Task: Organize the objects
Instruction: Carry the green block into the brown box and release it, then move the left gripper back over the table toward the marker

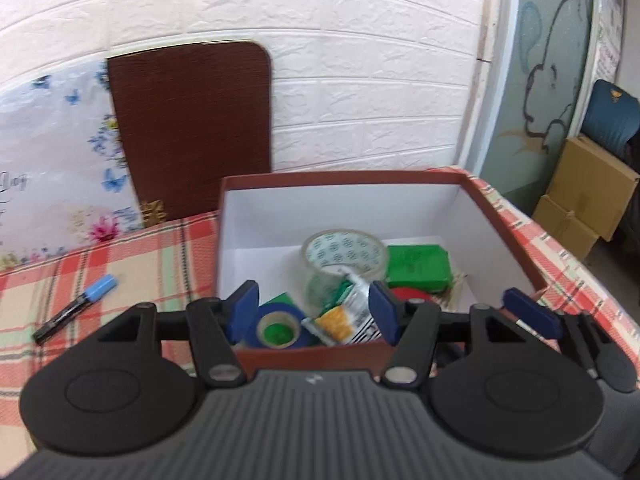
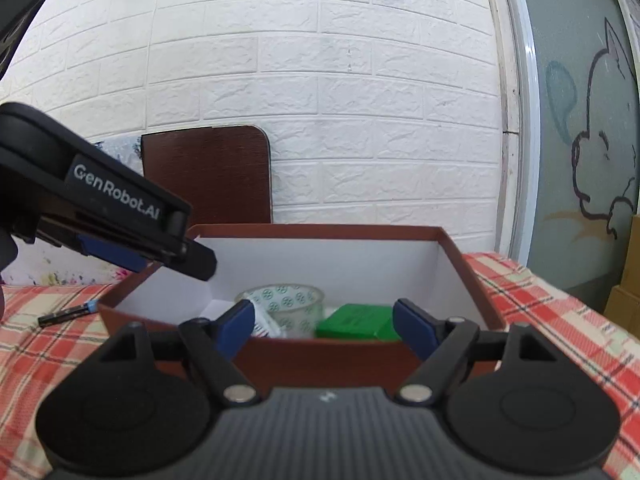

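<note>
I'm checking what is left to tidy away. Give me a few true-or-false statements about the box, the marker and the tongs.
1. The marker lies on the checked cloth, outside the box. True.
2. The clear tape roll is inside the box. True.
3. The green block sits on the cloth beside the box. False: it is inside the box.
4. The left tongs clamp the blue tape roll. False: they are open and hold nothing.
5. The right tongs are open. True.

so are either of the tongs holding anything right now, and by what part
Nothing is held. The left tongs and the right tongs both stand open with no object between their pads, hovering at the near edge of the box.
</note>
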